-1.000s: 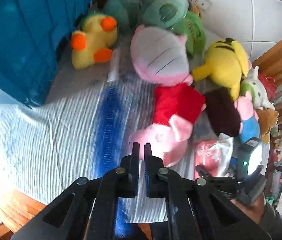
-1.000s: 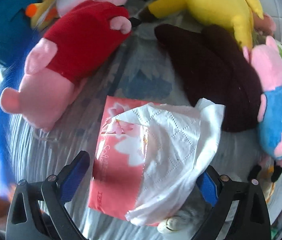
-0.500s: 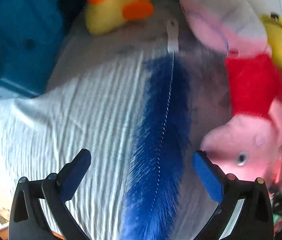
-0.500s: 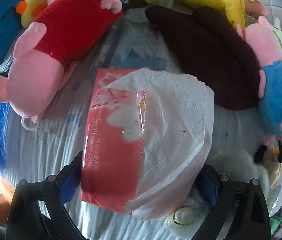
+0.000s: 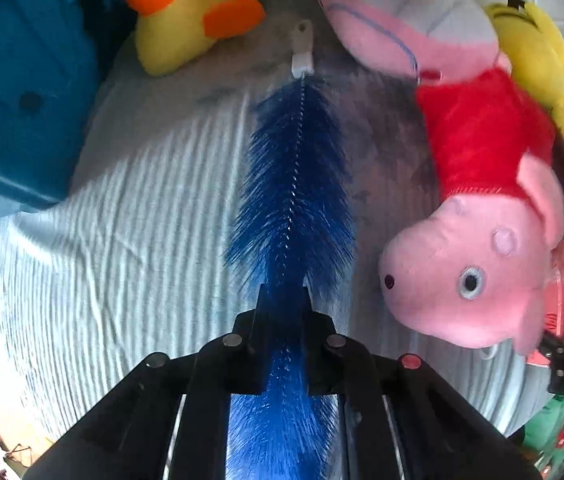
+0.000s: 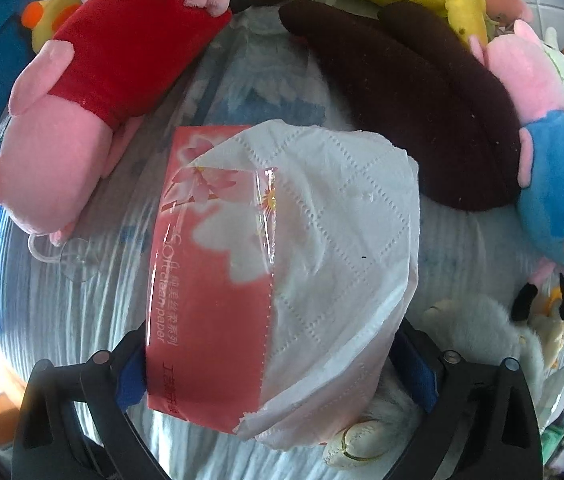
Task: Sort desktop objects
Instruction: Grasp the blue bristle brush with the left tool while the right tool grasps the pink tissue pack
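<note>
The left gripper (image 5: pixel 282 300) has just been closing and now sits clamped on the blue bristle brush (image 5: pixel 293 184), near the brush's lower end, probably because the twisted wire spine there gives the pads something firm under the soft bristles. One brush lies on the striped cloth (image 5: pixel 102 240), running from 6 towards 12 o'clock, its white handle (image 5: pixel 302 50) at the far tip.

The right gripper (image 6: pixel 272 364) has its jaws apart around the single pink tissue pack (image 6: pixel 210 280); whether the pads press on the pack cannot be told. A loose white tissue (image 6: pixel 341 240) spills from the pack's top.

In the left wrist view one pink pig plush in red (image 5: pixel 473 216) lies at 3 o'clock of the brush and one yellow duck plush (image 5: pixel 194 12) at 11 o'clock.
</note>
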The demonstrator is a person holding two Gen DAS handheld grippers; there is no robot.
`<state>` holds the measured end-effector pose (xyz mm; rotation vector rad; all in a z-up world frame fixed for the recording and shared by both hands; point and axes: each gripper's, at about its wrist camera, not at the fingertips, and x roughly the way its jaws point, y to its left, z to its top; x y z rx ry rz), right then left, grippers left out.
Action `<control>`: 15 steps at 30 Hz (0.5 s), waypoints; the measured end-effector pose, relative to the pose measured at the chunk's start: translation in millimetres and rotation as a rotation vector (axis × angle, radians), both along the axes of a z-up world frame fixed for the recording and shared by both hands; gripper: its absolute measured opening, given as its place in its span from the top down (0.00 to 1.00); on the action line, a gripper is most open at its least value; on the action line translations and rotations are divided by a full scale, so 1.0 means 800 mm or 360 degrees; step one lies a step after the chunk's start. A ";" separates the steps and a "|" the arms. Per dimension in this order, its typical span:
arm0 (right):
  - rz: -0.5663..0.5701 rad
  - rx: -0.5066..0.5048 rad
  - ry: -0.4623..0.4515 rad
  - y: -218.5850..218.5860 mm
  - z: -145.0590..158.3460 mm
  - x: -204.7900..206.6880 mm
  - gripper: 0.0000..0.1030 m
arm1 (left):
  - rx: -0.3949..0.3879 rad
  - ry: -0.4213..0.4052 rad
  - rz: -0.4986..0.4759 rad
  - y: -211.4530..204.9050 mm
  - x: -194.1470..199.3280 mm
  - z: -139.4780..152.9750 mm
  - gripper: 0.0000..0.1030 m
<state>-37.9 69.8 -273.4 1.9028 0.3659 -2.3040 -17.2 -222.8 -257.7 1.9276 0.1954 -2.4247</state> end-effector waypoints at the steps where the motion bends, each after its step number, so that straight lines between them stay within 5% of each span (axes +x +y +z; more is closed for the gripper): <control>1: -0.0001 -0.0001 -0.0002 0.000 0.000 0.000 0.03 | 0.0012 0.0012 0.0006 -0.003 0.002 0.004 0.90; 12: -0.0026 -0.0015 -0.0002 0.002 -0.005 0.005 0.03 | 0.0010 0.0170 -0.0015 -0.006 0.037 0.055 0.90; 15: -0.0036 -0.0023 0.0018 0.001 0.001 0.006 0.18 | 0.0002 0.0186 -0.0021 -0.005 0.027 0.071 0.90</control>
